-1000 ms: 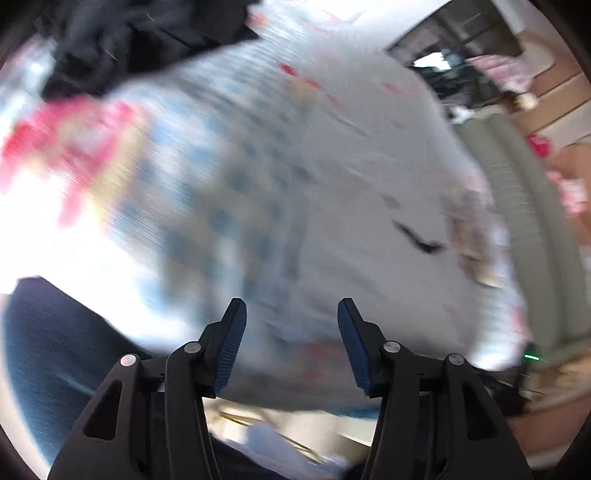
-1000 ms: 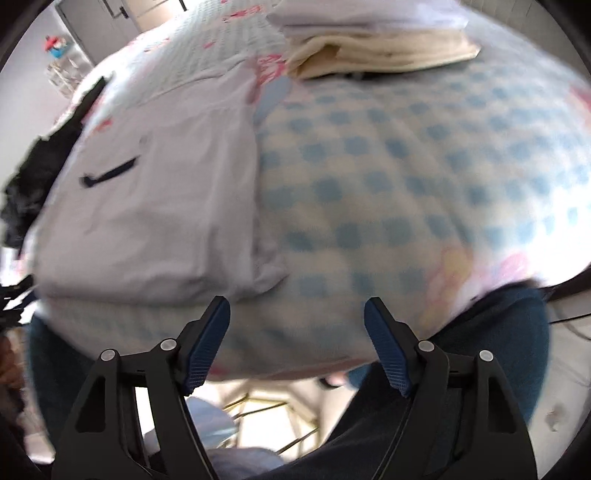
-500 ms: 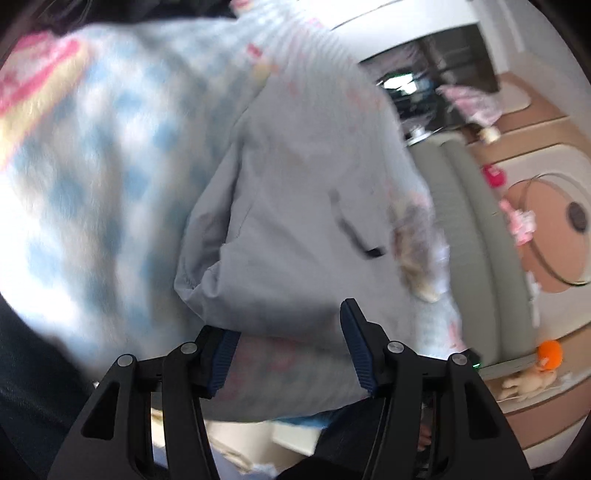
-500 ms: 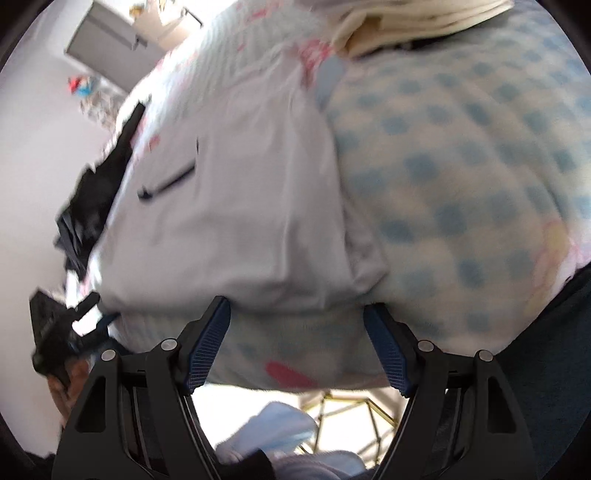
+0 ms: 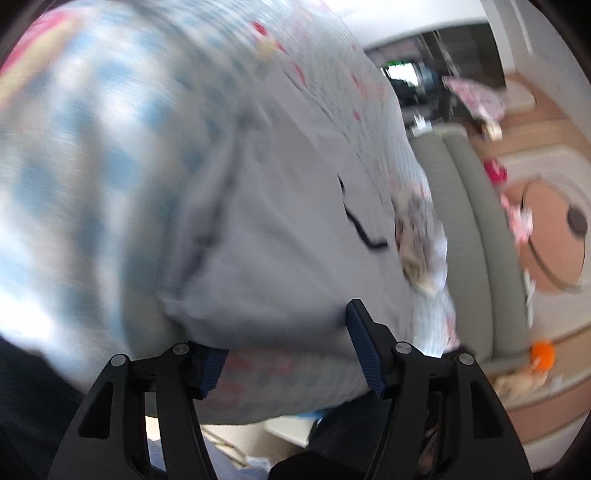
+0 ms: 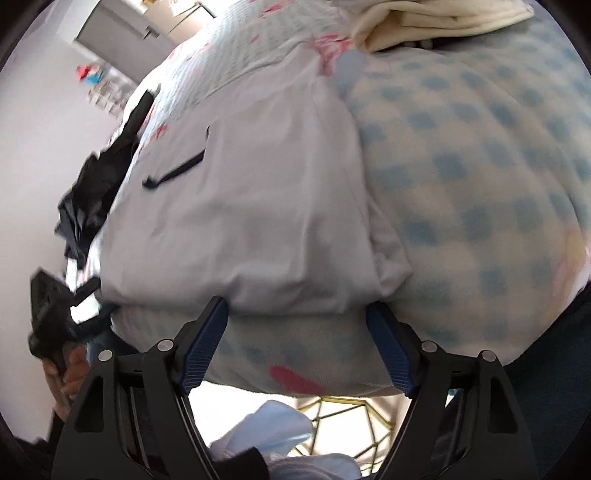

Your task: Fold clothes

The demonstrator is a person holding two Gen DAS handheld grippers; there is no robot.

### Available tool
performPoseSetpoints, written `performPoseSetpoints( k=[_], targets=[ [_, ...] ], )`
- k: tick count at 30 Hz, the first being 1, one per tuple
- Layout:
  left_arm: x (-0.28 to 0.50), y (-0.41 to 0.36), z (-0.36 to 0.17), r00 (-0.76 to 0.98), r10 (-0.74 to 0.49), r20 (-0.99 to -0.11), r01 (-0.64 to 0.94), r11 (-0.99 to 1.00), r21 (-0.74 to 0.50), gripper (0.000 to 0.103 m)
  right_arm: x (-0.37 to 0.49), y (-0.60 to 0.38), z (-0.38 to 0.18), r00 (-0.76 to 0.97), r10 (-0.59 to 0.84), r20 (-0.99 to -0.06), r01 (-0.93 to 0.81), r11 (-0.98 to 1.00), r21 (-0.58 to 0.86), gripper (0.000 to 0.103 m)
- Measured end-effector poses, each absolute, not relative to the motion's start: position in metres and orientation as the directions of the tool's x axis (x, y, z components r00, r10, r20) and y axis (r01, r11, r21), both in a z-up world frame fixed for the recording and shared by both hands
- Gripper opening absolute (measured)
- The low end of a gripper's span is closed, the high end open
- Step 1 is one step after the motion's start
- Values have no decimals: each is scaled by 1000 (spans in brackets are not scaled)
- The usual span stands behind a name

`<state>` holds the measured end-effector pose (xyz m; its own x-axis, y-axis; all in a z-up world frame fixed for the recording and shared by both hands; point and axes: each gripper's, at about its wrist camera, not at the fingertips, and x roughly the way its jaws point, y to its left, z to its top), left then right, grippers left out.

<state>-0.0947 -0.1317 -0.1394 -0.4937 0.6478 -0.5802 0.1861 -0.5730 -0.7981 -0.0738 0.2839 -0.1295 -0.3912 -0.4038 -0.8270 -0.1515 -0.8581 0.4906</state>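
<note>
The right gripper [image 6: 295, 339] hangs with jaws spread at the near hem of a pale grey folded garment [image 6: 258, 206] on a blue-checked fleece blanket [image 6: 480, 166].

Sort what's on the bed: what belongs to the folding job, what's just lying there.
Job: pale grey garment; left tongs; right tongs.
Lying about: checked blanket; cream folded cloth; black clothing.

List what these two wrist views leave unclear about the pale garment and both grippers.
- Left wrist view: motion blur smears the pale garment; whether the left gripper touches its near hem cannot be told.
- Left wrist view: the garment's hem covers one finger's tip.
- Right wrist view: the right gripper sits at the hem; contact unclear.
- Right wrist view: the black clothing is blurred, its type unreadable.
- Both views: the garment's underside is hidden.
</note>
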Motion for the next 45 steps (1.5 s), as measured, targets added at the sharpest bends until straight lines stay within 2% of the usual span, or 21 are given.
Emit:
performPoseSetpoints(
  k=[3,5,8,10,12,13,15,18,23,26,33,34,35,36,38,40,41,42,45],
  targets=[
    [-90,-147,-144,-541,617,-572,234,-542,-807,62,-70,298,-133,-425,-410,-807,-212,-822,529,73],
    [-94,-140,-148,-514,640,-571,221,-544,-809,62,-69,300,-137,-430,-421,-799,-223,-808,546,73],
    [-100,-125,-144,-489,634,-599,184,-596,-781,63,-75,289,-141,-435,-407,-803,-200,-826,527,82],
    [-102,-123,-142,-491,628,-603,182,-604,-776,64,-80,280,-138,-441,-396,-805,-201,-831,519,81],
    [-98,-126,-136,-520,622,-586,177,-592,-786,58,-81,278,-132,-461,-383,-801,-200,-834,514,67],
    [-94,-128,-132,-537,616,-576,162,-595,-788,53,-80,278,-129,-474,-373,-797,-200,-836,511,64],
    [-87,-129,-126,-559,607,-565,131,-608,-783,51,-75,286,-124,-503,-361,-786,-213,-829,517,55],
    [-87,-130,-134,-525,604,-600,147,-630,-763,51,-70,297,-126,-516,-340,-786,-246,-820,516,52],
    [-74,-136,-146,-509,637,-579,210,-561,-801,53,-70,301,-129,-490,-336,-804,-262,-823,504,52],
    [-63,-127,-151,-491,652,-578,211,-554,-805,53,-67,293,-125,-463,-344,-817,-225,-846,484,59],
    [-90,-111,-148,-508,668,-544,184,-533,-826,59,-73,303,-135,-495,-418,-762,-239,-778,582,62],
    [-94,-109,-148,-514,666,-541,179,-534,-826,59,-77,303,-135,-506,-428,-749,-235,-767,597,64],
    [-98,-104,-147,-510,657,-555,175,-553,-815,59,-79,303,-135,-511,-439,-739,-226,-761,608,72],
    [-102,-99,-146,-505,647,-572,171,-574,-801,59,-84,300,-140,-500,-447,-742,-216,-766,606,74],
    [-108,-91,-139,-508,613,-605,158,-624,-765,55,-89,290,-145,-486,-413,-771,-220,-795,565,67],
    [-106,-95,-129,-539,593,-598,139,-637,-758,43,-84,283,-134,-496,-368,-786,-195,-835,514,53],
    [-104,-99,-124,-557,593,-582,128,-631,-765,43,-80,280,-127,-503,-349,-791,-179,-853,491,44],
    [-104,-101,-124,-558,597,-576,125,-626,-770,43,-76,278,-121,-513,-343,-787,-162,-862,481,41],
    [-112,-103,-139,-511,621,-594,150,-616,-773,48,-69,289,-122,-520,-386,-762,-177,-824,539,41]
  ],
)
